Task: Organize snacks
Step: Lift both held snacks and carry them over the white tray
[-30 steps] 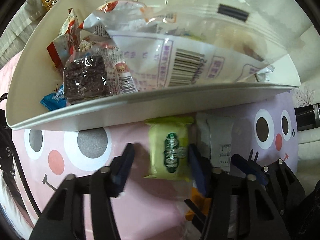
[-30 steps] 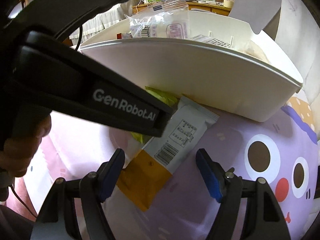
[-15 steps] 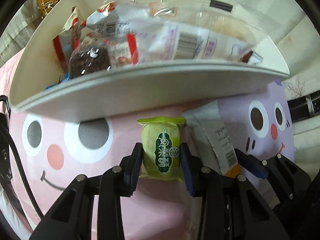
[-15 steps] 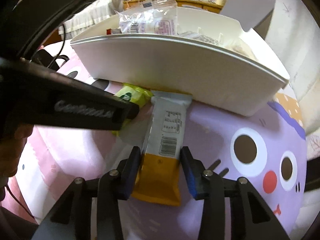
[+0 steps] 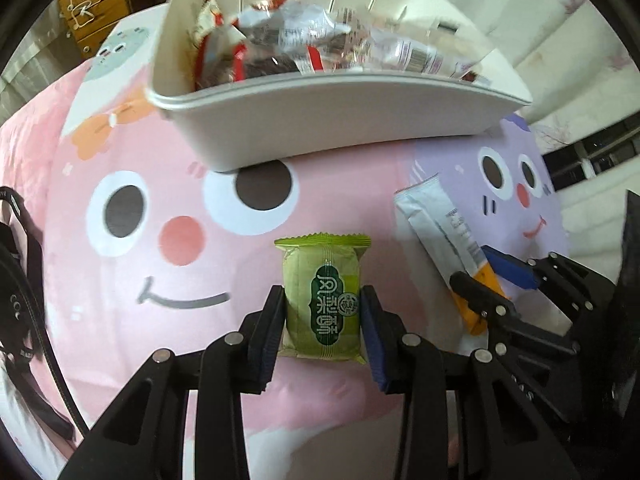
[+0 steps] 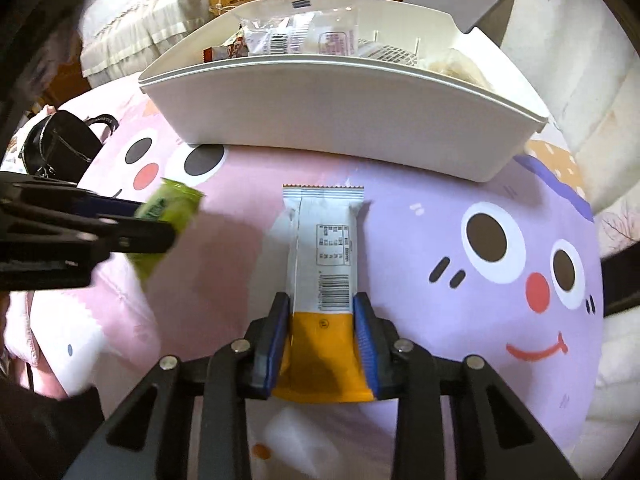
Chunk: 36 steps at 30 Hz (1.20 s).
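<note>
A green pastry pack (image 5: 322, 276) sits upright between the blue pads of my left gripper (image 5: 322, 300), which is shut on it and holds it above the pink blanket. From the right wrist view the same green pack (image 6: 172, 208) and left gripper (image 6: 154, 226) show at the left. A white-and-orange snack bar (image 6: 324, 240) lies on the blanket, and my right gripper (image 6: 321, 304) is closing on its orange end, pads pressing both sides. Beyond both stands the white bin (image 5: 320, 112) filled with several wrapped snacks.
The blanket (image 5: 180, 240) shows a pink and a purple cartoon face. A black bag (image 6: 60, 140) lies at its left edge. Wooden drawers (image 5: 100, 4) and a white-covered bed (image 6: 132, 32) stand behind the bin (image 6: 340, 112).
My left gripper shut on the green pack and drew it back from the bin. My right gripper turned to line up with the bar and shut on its orange end.
</note>
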Tool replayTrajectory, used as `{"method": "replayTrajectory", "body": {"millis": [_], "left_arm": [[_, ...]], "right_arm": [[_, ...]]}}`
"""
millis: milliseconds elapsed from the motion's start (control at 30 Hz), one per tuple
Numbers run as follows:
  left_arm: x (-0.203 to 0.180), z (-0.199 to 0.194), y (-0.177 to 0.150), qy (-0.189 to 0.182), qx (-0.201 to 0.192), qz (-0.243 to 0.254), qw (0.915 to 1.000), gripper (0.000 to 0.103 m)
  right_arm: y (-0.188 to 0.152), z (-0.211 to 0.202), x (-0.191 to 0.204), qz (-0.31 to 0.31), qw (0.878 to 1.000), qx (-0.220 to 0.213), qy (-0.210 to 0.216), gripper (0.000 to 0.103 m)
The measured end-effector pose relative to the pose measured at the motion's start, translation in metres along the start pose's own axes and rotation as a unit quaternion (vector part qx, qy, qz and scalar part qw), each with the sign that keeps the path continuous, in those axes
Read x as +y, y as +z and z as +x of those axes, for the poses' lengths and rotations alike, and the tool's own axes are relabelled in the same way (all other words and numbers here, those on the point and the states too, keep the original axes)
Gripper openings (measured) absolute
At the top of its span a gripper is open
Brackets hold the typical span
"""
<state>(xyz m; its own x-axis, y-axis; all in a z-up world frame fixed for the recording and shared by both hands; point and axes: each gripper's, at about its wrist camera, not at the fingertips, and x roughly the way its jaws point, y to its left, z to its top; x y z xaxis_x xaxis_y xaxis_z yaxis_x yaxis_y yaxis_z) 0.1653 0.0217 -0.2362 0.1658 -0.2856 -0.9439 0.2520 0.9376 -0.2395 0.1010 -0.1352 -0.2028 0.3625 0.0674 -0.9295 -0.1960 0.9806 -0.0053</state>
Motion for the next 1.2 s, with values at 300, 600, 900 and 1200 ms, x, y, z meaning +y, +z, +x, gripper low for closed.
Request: {"method": "replayTrajectory", "body": {"millis": [300,600,900,1200], "left_arm": [[0.027,-0.052,0.02,-0.026,-0.02,-0.009,0.9994,0.036],[0.038,-0.075,0.048,-0.05,-0.014,-0.039,0.9979,0.036],[0.036,-0.089,0.082,-0.065,-0.02,-0.016,0.9975,0.036],[0.028,-0.081,0.117,-0.079,-0.048,-0.004,0.9957,0.036]], "right_arm": [[0.009,-0.033,0.023,0.004,1.0,-0.005,0.003,0.032],[0.043,-0.073,0.044,-0.024,0.999,-0.02,-0.004,0.032],[0.09,-0.104,0.042,-0.044,0.998,-0.037,-0.009,0.033],[0.137,-0.119,0.027,-0.061,0.995,-0.074,-0.04,0.033]]}}
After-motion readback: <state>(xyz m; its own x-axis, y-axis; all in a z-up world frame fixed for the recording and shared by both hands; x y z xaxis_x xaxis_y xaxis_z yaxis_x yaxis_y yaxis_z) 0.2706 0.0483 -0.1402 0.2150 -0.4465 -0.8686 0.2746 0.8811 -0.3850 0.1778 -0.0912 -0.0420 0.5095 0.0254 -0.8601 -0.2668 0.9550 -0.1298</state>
